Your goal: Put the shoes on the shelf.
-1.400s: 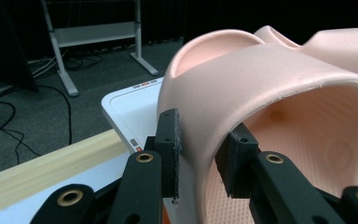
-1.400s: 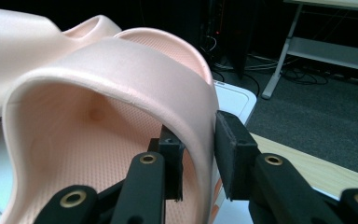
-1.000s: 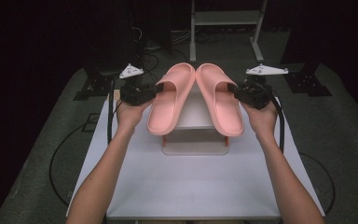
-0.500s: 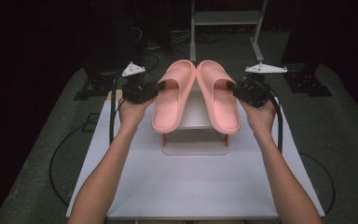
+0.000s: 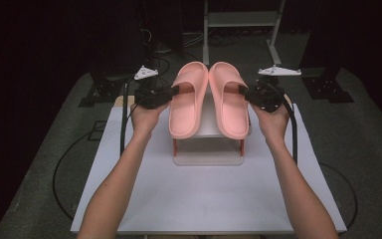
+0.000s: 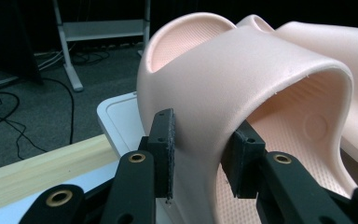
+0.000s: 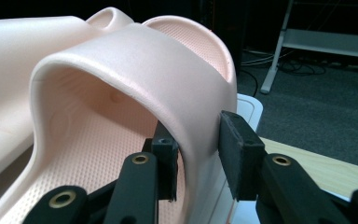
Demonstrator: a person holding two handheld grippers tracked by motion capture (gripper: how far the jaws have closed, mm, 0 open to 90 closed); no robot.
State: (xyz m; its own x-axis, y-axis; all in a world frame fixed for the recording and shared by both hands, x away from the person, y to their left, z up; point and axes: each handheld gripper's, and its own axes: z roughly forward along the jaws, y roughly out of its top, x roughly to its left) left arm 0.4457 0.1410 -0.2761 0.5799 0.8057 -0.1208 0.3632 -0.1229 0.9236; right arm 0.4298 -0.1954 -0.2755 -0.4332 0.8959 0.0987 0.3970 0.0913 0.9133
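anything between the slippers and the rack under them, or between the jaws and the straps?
Nothing visible. The left gripper has the left slipper strap wall between its pads; the right gripper likewise on the right slipper. Both slippers lie side by side against the small rack, with nothing seen between them and it.

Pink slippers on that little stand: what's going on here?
A person holds a two-jaw gripper in each hand. The left gripper is clamped on the outer strap wall of the left pink foam slide slipper, and the right gripper on the strap of the right pink foam slide slipper. The pair sits side by side, toes pointing away, tilted on a small white stand with red legs on the white table. Both grips have just been loosening slightly, pads still on the straps.
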